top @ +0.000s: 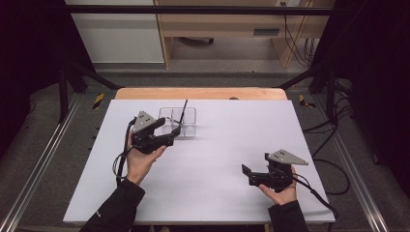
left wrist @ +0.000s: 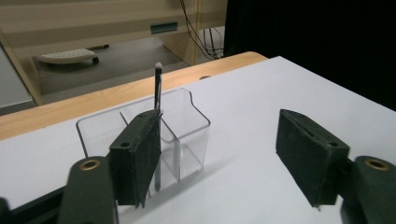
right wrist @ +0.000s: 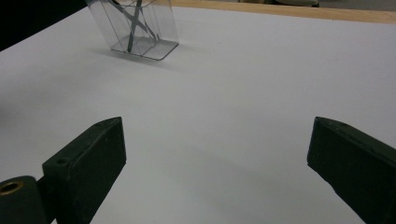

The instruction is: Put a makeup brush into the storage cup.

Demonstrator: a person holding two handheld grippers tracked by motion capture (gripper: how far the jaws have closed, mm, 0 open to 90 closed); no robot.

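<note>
Your left gripper hovers wide-jawed and empty beside the clear organizer. A dark pen stands inside it. Your right gripper rests low, jaws wide.

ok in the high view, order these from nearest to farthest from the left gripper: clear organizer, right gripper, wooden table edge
1. clear organizer, just beyond the left gripper, with a dark pen standing in it.
2. wooden table edge, past the organizer at the far side.
3. right gripper, across the white board, near right.
</note>
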